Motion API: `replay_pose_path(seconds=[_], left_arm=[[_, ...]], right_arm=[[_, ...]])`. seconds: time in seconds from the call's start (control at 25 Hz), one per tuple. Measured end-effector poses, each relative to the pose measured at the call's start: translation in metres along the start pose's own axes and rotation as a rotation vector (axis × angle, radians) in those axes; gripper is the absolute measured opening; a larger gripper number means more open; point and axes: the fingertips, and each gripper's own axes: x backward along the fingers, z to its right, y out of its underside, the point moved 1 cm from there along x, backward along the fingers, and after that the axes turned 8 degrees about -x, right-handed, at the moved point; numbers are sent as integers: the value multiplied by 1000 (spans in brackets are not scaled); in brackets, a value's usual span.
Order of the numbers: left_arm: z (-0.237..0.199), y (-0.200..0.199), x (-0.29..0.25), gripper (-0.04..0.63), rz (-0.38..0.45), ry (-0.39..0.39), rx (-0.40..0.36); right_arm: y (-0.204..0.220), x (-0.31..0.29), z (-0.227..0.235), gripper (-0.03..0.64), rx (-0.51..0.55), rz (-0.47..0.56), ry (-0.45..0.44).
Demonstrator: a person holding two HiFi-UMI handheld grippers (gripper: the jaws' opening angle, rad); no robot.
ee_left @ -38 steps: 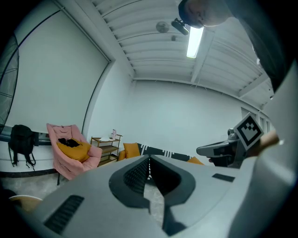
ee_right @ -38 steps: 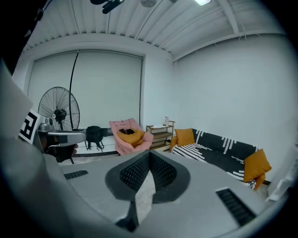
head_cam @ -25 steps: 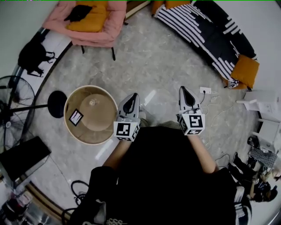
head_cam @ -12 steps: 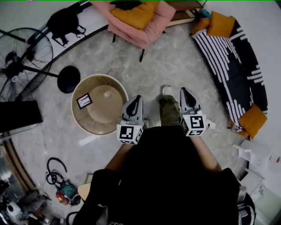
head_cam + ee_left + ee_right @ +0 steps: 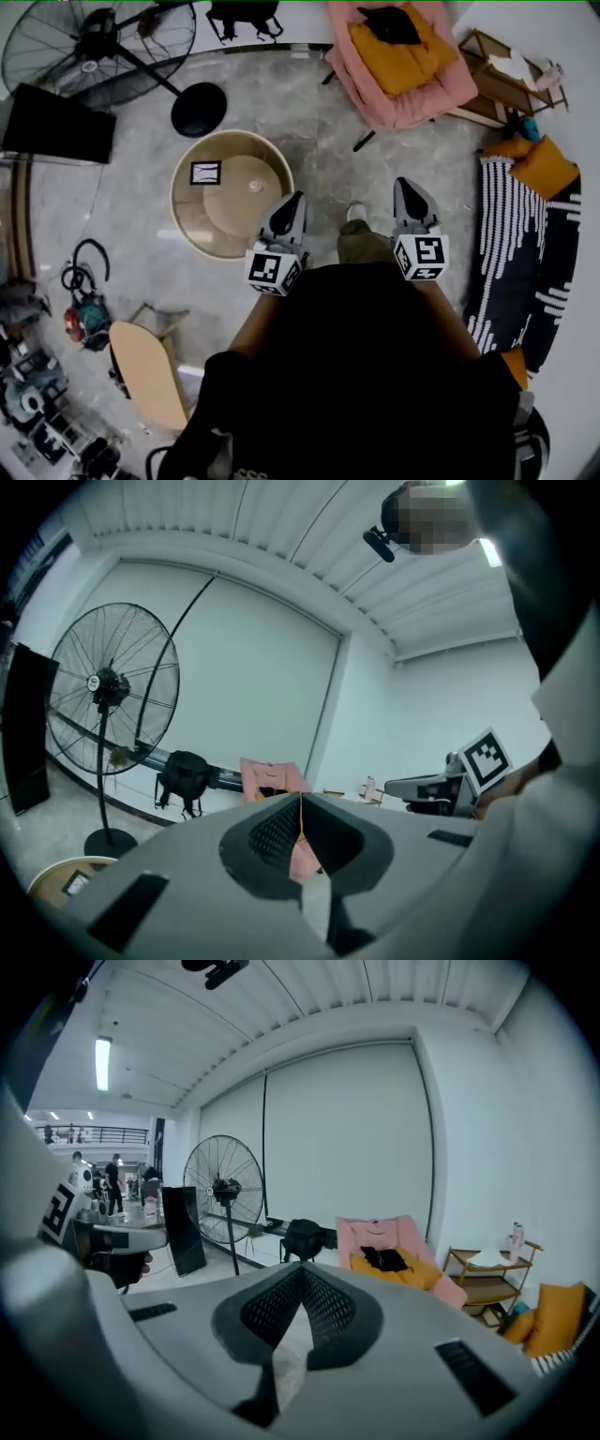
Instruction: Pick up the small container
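Note:
The small container (image 5: pixel 255 186), a pale little pot, stands on a round beige table (image 5: pixel 192 220) next to a black-and-white marker card (image 5: pixel 204 172). My left gripper (image 5: pixel 296 200) is held in the air just right of the table's edge, a short way from the container, jaws shut and empty. My right gripper (image 5: pixel 405 185) hangs further right over the floor, also shut with nothing in it. In the left gripper view the left gripper (image 5: pixel 300 803) points over the room, with the table (image 5: pixel 52 878) low at the left. The right gripper (image 5: pixel 302 1271) faces the fan.
A standing fan (image 5: pixel 94 42) and a black panel (image 5: pixel 56 122) are at the back left. A pink chair (image 5: pixel 403 66) with an orange cushion is behind, a striped sofa (image 5: pixel 520 253) at the right. A wooden stool (image 5: pixel 150 370) and cables (image 5: pixel 80 277) lie at the left. The person's shoe (image 5: pixel 355 213) is between the grippers.
The head view has swung round: table, fan and chair have slid rightward across the picture. Both grippers stay shut in front of the body, the left one close to the table's edge.

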Motion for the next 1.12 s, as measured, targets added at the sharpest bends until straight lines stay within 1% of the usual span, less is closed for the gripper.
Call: replay_pose_path(seconds=[0.08, 0.16, 0.28, 0.4, 0.56, 0.72, 0.84, 1.0, 1.12], left_arm=[[2, -1, -19, 23, -14, -72, 9], [7, 1, -36, 21, -31, -122, -2], [14, 10, -50, 21, -56, -174, -19], [21, 12, -62, 21, -75, -235, 2], [29, 14, -75, 22, -94, -303, -7], [28, 13, -78, 23, -94, -388, 2], [22, 9, -70, 21, -81, -464, 16], [15, 13, -41, 21, -67, -574, 58], [2, 20, -8, 22, -55, -629, 84]], right_arm=[[-9, -18, 22, 21, 18, -10, -56], [-12, -35, 43, 21, 35, -30, -101], [-11, -53, 65, 21, 39, -56, -164], [-10, -71, 83, 21, 42, -81, -211], [-12, -92, 93, 21, 37, -98, -288], [-13, -115, 85, 21, 55, -114, -379], [-15, -139, 68, 21, 85, -123, -460], [-18, -153, 38, 21, 138, -130, -551], [-19, -155, 3, 21, 170, -128, -590]])
